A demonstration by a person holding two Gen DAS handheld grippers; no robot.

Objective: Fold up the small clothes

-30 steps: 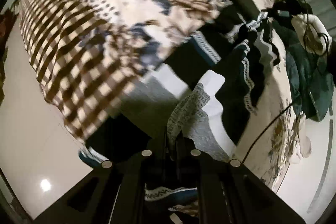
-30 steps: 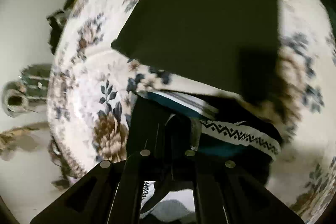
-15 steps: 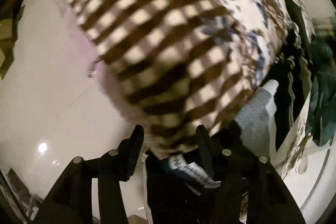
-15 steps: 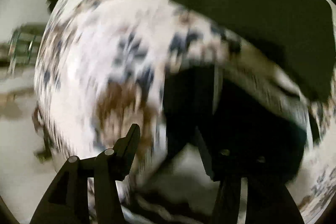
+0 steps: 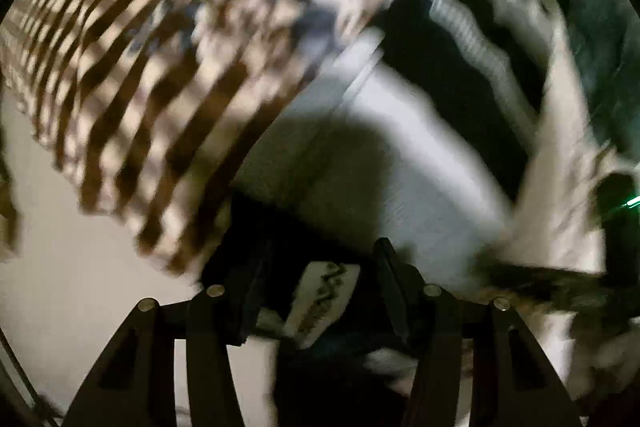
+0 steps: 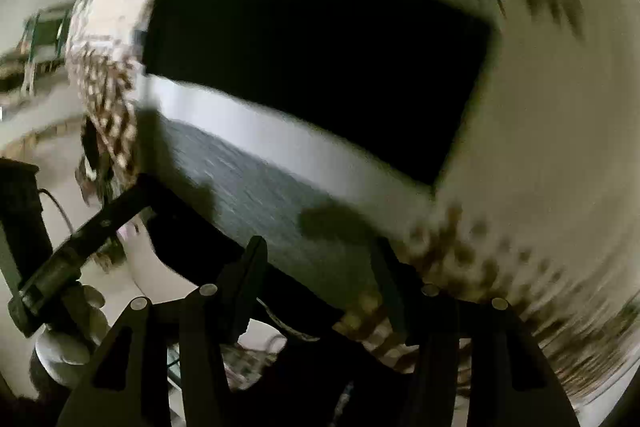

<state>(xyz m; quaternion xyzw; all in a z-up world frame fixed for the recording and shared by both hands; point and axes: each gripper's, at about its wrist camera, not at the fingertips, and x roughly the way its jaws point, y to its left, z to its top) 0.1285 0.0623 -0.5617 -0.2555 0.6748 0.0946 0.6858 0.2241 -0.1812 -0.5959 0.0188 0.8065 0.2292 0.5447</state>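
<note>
**Both grippers released; garment lies flat on the bed**

Change since 1.0 s ago: both grippers were then pinched shut on the garment's zigzag-patterned band. Now the left gripper (image 5: 316,291) stands with jaws spread, and a scrap of white zigzag band (image 5: 320,297) shows loose between them, not clamped. The right gripper (image 6: 320,279) is likewise spread, with nothing pinched. Both views are heavily motion-blurred, so fine contact cannot be judged.

Meaning for the task (judgement): a fold or lay-down step looks just completed and the cloth has been let go. The next grasp is not yet begun.

Location: in the right wrist view the dark garment (image 6: 312,67) fills the upper centre of the frame, lying on the floral bedspread (image 6: 540,147). A grey piece with a white band (image 6: 256,179) lies just below it, touching its lower edge. In the left wrist view the same grey piece (image 5: 360,163) sits at centre, beside the checked part of the bedspread (image 5: 140,107).

Orientation: the dark garment's long axis runs left to right across the right wrist frame, tilting down toward the right. Its patterned band lies along the upper edge, away from the gripper.
</note>
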